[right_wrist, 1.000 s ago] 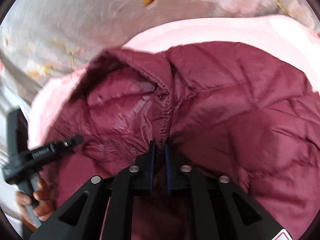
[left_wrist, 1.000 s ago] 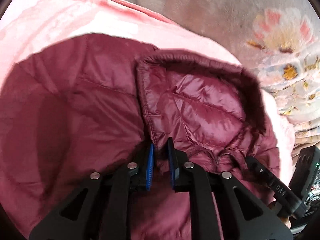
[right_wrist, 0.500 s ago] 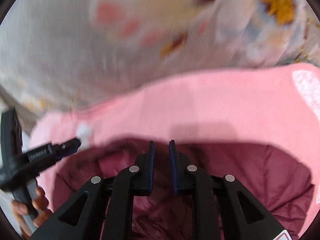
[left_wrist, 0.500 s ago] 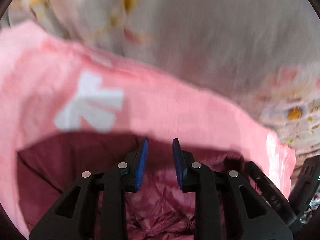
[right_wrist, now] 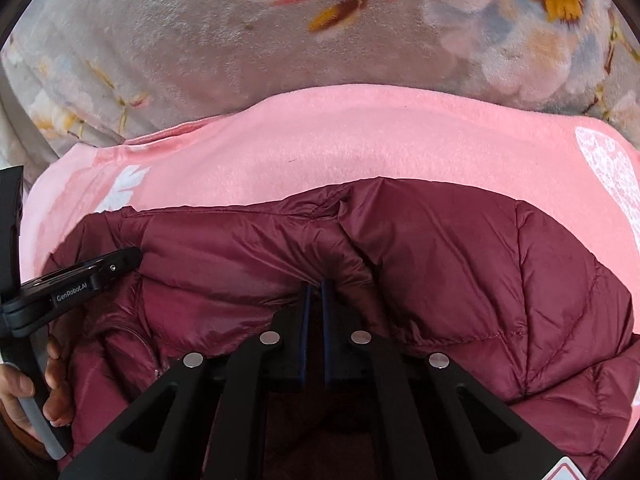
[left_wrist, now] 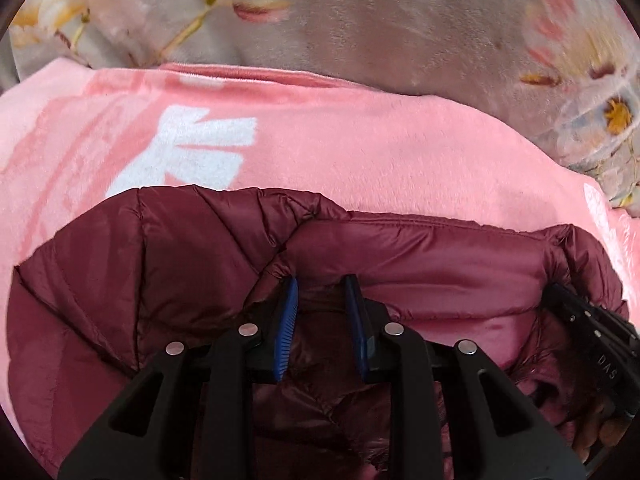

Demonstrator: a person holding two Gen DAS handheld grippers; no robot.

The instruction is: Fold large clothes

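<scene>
A: Looked folded over once, maroon puffer jacket [left_wrist: 420,280] bunched on pink blanket [left_wrist: 360,152].

B: Left gripper [left_wrist: 322,312] parted narrowly, nothing pinched. Right gripper [right_wrist: 314,320] squeezed right together, apparently empty.

A: Seemed partway — collar edge rumpled, more folds and smoothing left.

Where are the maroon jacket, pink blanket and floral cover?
maroon jacket [right_wrist: 460,264]: right wrist view, quilted panel.
pink blanket [left_wrist: 360,148]: left wrist view, bare stretch above the jacket.
floral cover [right_wrist: 224,40]: right wrist view, grey area.
</scene>
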